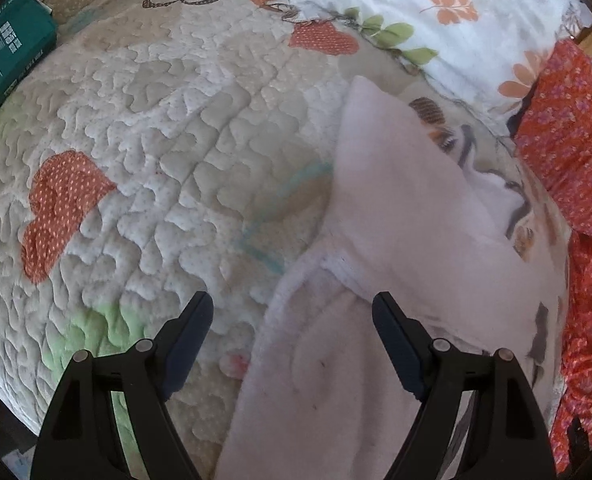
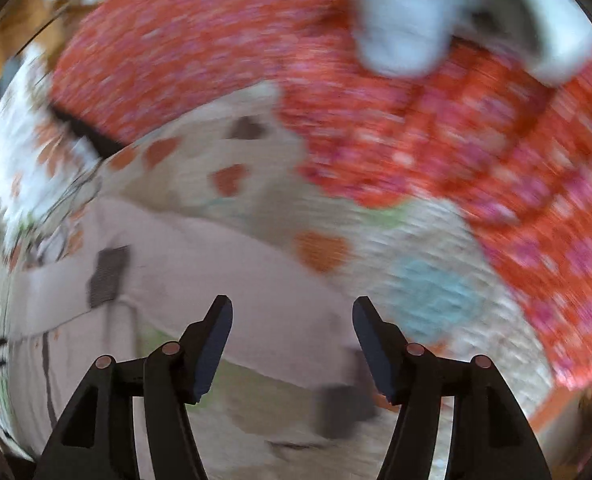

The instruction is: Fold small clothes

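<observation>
Fingers of the left gripper [image 1: 292, 304] spread wide, nothing pinched; pale pink garment [image 1: 396, 240] under the gap and the 3 o'clock finger, quilt under the 9 o'clock one. Garment spread on the quilted bed cover [image 1: 168, 128], running from 6 o'clock up to a pointed edge near 1 o'clock, a white ribbed seam crossing just above the fingertips. Open quilt from 8 through 12 o'clock, bounded by a teal box [image 1: 8, 52] at 10 o'clock. Floral pillowcase [image 1: 436, 8] at 1 o'clock, red flowered cloth [image 1: 568, 132] crowding the 3 o'clock edge.

Fingers of the right gripper [image 2: 292, 308] also parted and empty, seen through heavy motion blur. Same pale garment [image 2: 200, 268] lying from 9 o'clock to 6 o'clock beneath them, with a dark square patch, possibly a label, at 9 o'clock. Red cloth [image 2: 416, 120] filling 11 through 4 o'clock, far more of it than the left wrist view gives. Only here: a whitish bundle [image 2: 400, 20] at 12 o'clock on the red cloth, too smeared to identify. Only in the left view: the teal box.
</observation>
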### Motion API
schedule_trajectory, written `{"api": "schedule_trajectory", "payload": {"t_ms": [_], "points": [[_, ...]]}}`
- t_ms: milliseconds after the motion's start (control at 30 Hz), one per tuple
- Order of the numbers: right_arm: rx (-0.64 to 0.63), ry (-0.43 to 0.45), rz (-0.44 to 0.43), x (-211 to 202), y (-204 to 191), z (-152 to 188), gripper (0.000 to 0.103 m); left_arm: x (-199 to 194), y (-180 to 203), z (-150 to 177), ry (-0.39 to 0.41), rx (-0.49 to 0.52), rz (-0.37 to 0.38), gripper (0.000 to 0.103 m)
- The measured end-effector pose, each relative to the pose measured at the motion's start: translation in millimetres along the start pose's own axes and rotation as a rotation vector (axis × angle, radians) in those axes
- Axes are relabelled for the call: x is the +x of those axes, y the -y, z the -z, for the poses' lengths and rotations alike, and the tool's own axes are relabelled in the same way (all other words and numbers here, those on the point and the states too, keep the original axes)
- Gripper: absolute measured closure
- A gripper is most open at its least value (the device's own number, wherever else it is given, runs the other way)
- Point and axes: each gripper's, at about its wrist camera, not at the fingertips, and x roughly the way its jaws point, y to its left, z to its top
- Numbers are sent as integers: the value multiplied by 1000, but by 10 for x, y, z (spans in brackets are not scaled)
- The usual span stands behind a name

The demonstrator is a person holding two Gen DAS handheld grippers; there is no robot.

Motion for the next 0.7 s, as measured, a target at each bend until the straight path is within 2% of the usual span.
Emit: {"api": "schedule_trajectory", "payload": {"t_ms": [100, 233, 333, 433, 500, 567, 600, 667, 700], "points": [[88, -28, 29, 36, 399, 101, 34, -21, 50, 55, 4, 18, 15, 22], [216, -107, 4, 296, 712, 229, 34, -64, 84, 58, 28, 23, 46, 22], [344, -141, -88, 417, 839, 337, 34, -116, 54, 56, 48, 10, 66, 22], [322, -160, -117, 493, 769, 365, 34, -98, 44, 55, 37, 13, 66, 22], [288, -213, -165, 609, 671, 366, 35, -76, 45, 56, 28, 9, 66, 22], [245, -250, -169, 695, 565, 350, 77, -76, 43, 70, 22, 4, 75, 22], [216, -256, -157, 712, 510, 331, 92, -73, 55, 68, 24, 2, 77, 22], [135, -215, -93, 646, 365, 242, 92, -82, 74, 69, 31, 0, 76, 22], [89, -163, -53, 553, 287, 179, 92, -81, 84, 67, 33, 1, 76, 22]]}}
